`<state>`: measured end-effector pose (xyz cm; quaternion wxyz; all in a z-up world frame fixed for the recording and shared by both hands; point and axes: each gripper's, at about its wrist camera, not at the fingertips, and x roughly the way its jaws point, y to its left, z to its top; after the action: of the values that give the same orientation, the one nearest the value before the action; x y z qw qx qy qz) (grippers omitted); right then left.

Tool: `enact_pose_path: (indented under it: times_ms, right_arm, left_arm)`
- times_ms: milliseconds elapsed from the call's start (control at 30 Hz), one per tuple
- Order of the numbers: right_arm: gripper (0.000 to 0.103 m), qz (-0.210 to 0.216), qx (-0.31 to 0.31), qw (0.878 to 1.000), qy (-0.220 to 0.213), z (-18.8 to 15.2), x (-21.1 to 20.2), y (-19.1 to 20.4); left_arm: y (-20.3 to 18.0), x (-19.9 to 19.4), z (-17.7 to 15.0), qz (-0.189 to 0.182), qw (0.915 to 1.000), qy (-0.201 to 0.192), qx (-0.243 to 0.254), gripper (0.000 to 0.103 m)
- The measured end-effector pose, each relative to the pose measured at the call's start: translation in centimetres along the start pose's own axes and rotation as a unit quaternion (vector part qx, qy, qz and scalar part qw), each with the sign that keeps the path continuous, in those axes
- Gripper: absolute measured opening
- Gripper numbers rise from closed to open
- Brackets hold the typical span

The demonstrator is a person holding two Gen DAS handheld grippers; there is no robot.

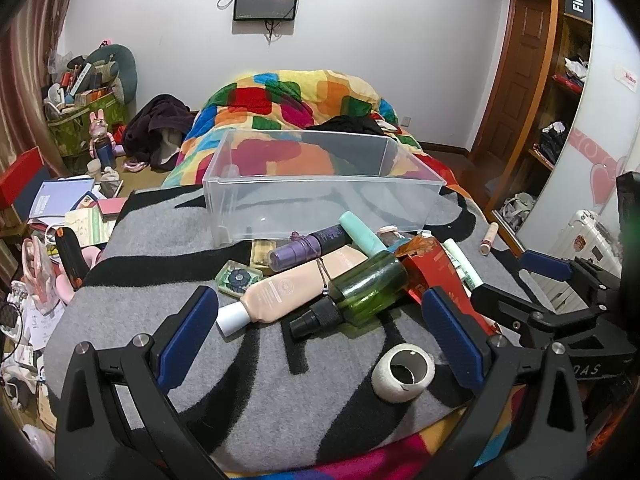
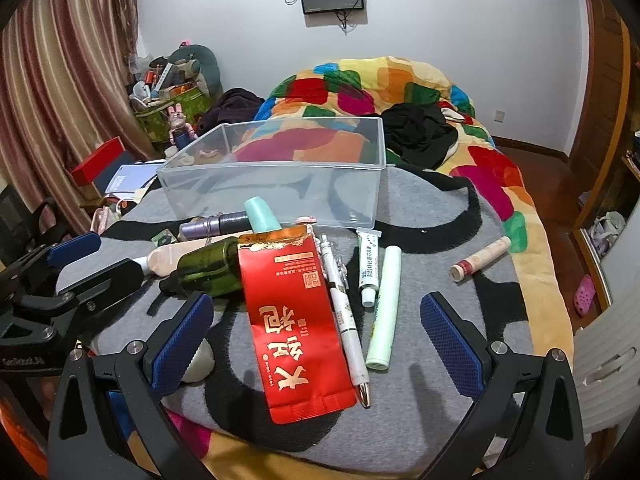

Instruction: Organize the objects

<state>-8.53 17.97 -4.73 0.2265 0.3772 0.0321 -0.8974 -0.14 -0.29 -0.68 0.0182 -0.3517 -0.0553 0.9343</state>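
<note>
A grey-black mat (image 2: 432,216) covers the bed (image 2: 500,184); a clear bin (image 1: 320,184) sits at twelve o'clock, toiletries (image 1: 320,280) before both released claws (image 1: 316,332) (image 2: 316,340).

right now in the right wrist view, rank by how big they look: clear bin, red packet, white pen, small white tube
1. clear bin
2. red packet
3. white pen
4. small white tube

The packet and pen lie nearer the camera, which inflates them; the bin still looks largest.
</note>
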Motion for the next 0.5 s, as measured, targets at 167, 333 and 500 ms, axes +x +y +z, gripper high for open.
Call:
enact_pose_path:
  times_ms: [167, 333, 500]
  right_arm:
    - [0.102, 0.013, 0.001, 1.000, 0.002, -0.2, 0.3, -0.2]
    - [0.094, 0.016, 0.010, 1.000, 0.008, -0.7, 0.6, -1.2]
    - [0.083, 0.015, 0.016, 1.000, 0.013, -0.9, 0.5, -2.4]
  left_arm:
    - [0.4, 0.4, 0.0, -0.002, 0.9999, 0.006, -0.008, 0.095]
    - [1.4, 0.8, -0.3, 0.007, 0.9997, 0.022, -0.012, 0.082]
    - [3.4, 1.3, -0.8, 0.038, 0.9984, 0.037, -0.017, 0.073]
